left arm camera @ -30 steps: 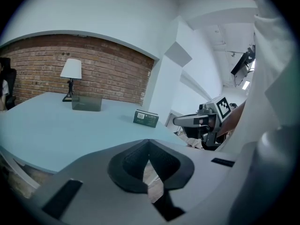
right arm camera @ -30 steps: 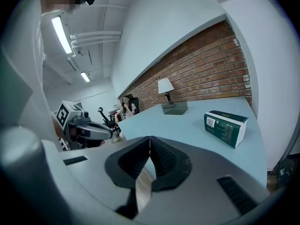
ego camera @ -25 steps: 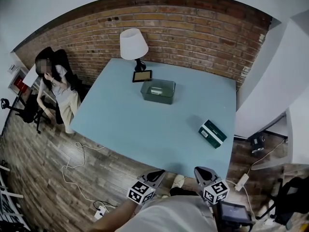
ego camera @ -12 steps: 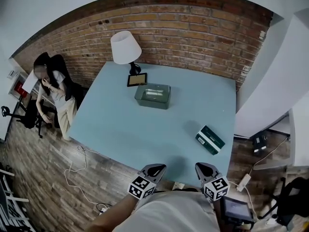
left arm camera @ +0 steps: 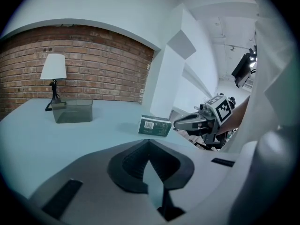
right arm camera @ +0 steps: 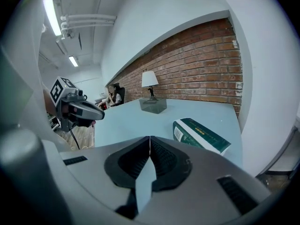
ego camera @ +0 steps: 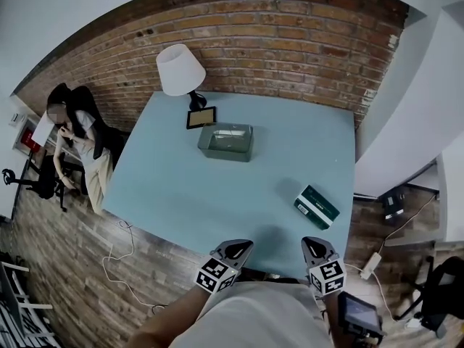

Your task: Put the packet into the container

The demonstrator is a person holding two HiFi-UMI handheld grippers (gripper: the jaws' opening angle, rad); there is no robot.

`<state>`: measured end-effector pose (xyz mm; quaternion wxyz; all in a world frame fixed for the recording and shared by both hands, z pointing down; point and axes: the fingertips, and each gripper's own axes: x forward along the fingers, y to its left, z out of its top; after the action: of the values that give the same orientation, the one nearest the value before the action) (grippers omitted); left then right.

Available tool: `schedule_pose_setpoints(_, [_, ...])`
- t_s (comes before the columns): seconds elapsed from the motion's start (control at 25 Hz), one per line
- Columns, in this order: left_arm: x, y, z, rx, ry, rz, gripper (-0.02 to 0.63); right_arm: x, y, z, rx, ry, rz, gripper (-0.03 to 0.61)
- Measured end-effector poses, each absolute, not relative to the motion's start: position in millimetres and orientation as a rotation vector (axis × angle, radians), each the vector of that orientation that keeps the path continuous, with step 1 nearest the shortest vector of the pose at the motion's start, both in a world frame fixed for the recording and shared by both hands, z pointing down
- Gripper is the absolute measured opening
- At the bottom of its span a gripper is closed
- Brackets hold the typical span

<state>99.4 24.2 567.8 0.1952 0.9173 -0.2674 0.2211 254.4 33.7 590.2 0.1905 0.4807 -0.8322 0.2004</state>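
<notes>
Holds the left hand-held gripper (ego camera: 235,251) and the right hand-held gripper (ego camera: 317,249) side by side over the near edge of the bench (ego camera: 217,194), tips aimed toward the far side and tilted down. Keeps both pairs of jaws pressed fully together with nothing between them. Reads as a carrying posture for the approach, since nothing lies close enough to grip.

Finds the packet (ego camera: 317,206), a dark green box with a white end, lying flat toward the right edge of the bench. Puts it just to the far side of the right hand-held gripper, a little right of that gripper's line of aim, apart and not touching. Puts it well to the right of the left hand-held gripper. Favours the right one for the pickup, judging by nearness, and calls for opening its jaws first.

Shows the container (ego camera: 226,142), an open translucent tub, standing toward the far left, well apart from the packet, near a lamp (ego camera: 179,69) and a small framed screen (ego camera: 201,117). Marks the task as barely begun: packet not yet gripped.
</notes>
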Motion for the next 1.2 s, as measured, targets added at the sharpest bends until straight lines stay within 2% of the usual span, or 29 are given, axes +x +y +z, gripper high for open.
schedule_pose_setpoints(0.44, [91.4, 3.9, 577.2, 2.594, -0.605, 0.633, 0.008, 263.7, 20.5, 608.5, 1.411, -2.116, 0.549, 0.011])
schedule_pose_setpoints(1.04, [81.7, -8.9, 586.9, 2.581, -0.515, 0.603, 0.008, 291.6, -23.4, 615.8, 1.338, -1.828, 0.333, 0.017])
schedule_pose_setpoints(1.16, [77.3, -10.1, 589.1, 2.575, -0.508, 0.602, 0.008, 300.5, -28.5, 626.9, 1.286, -1.737, 0.312, 0.131])
schedule_pose_setpoints(1.2, [75.7, -10.5, 589.6, 2.574, -0.508, 0.602, 0.008, 302.9, -30.6, 629.6, 1.270, -1.709, 0.301, 0.147])
